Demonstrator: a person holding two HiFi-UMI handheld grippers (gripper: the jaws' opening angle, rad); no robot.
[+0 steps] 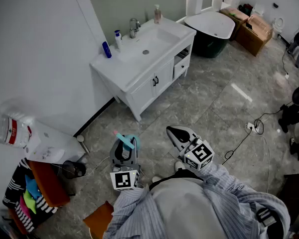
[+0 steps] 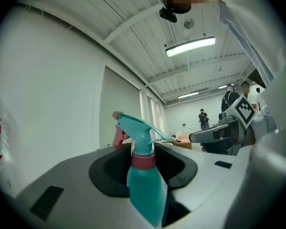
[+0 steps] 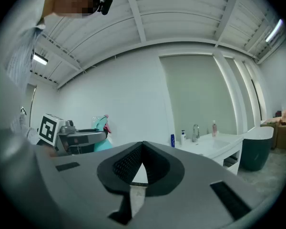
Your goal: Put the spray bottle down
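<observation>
A teal spray bottle [image 2: 144,185] with a pink collar and pink trigger stands upright between the jaws of my left gripper [image 2: 143,152], which is shut on its neck and shoulder. In the head view the left gripper [image 1: 124,147] is held level above the floor, with the spray bottle [image 1: 126,140] sticking up from it. My right gripper [image 1: 176,133] is just to its right, shut with nothing in it. In the right gripper view the pads of the right gripper [image 3: 142,148] meet at their tips. The spray bottle [image 3: 101,126] shows at the left there.
A white vanity [image 1: 154,76] with a basin, a tap and several small bottles stands ahead against the wall. A dark tub [image 1: 210,30] and cardboard boxes [image 1: 251,30] lie beyond. Cables [image 1: 249,133] run over the tiled floor at right. A rack with cloths [image 1: 32,193] is at left.
</observation>
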